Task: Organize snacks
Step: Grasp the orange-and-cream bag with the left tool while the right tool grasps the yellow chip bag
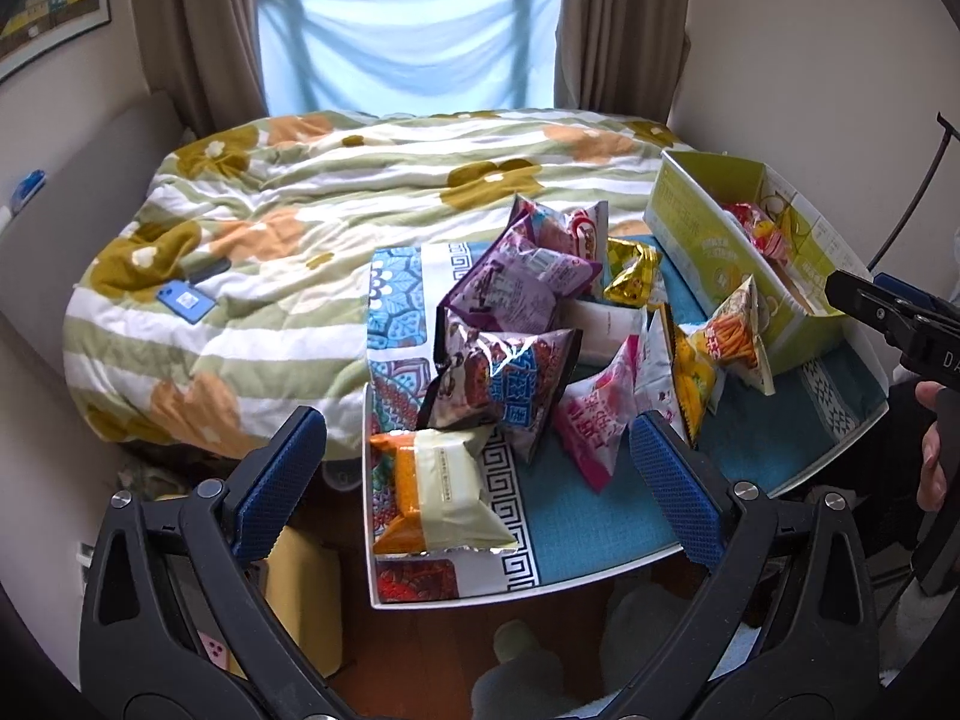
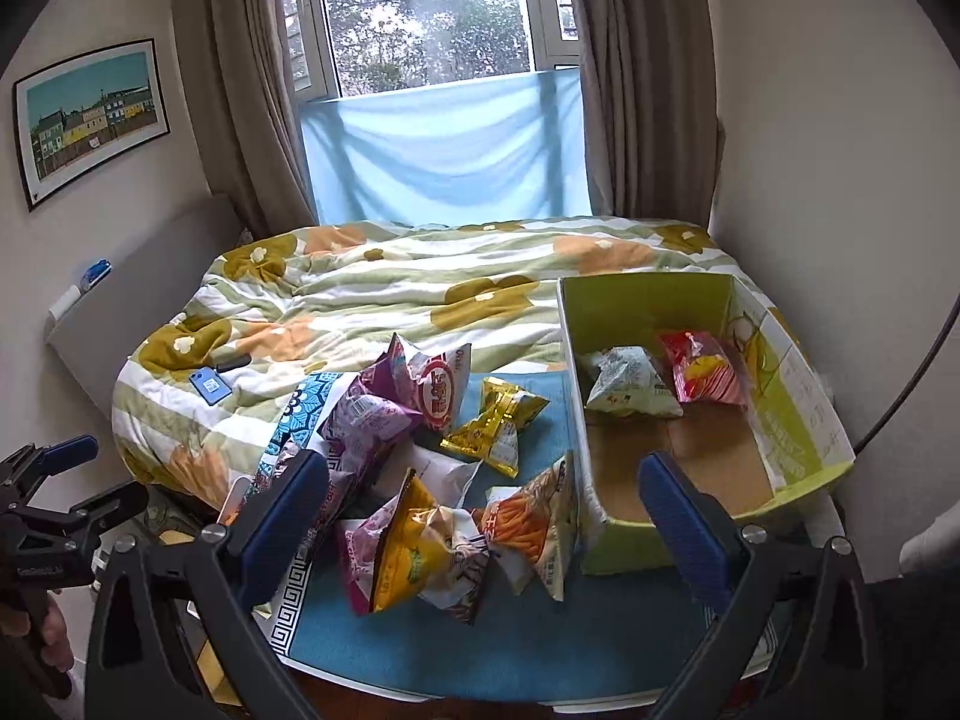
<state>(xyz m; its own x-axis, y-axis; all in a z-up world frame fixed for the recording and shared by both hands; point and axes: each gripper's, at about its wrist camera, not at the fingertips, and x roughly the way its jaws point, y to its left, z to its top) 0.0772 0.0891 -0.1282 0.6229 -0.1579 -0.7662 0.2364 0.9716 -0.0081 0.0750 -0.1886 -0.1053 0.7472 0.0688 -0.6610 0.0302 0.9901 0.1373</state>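
Observation:
A heap of snack bags (image 1: 510, 324) (image 2: 420, 480) lies on a small table with a blue mat (image 1: 570, 516) (image 2: 510, 642). An orange and white pack (image 1: 438, 492) lies flat at the near left of the heap. A green cardboard box (image 1: 702, 246) (image 2: 798, 438) stands on the right of the table. It holds a pale green bag (image 2: 630, 384) and a red bag (image 2: 705, 375). My left gripper (image 1: 474, 480) hovers open above the orange and white pack. My right gripper (image 2: 486, 516) is open wide and empty, between the heap and the box.
Behind the table is a bed with a flowered quilt (image 1: 336, 210) (image 2: 420, 300). A blue phone (image 1: 186, 300) (image 2: 210, 385) lies on it. Curtains and a window stand at the back, and a wall is close on the right. A hand (image 1: 933, 444) grips the right tool.

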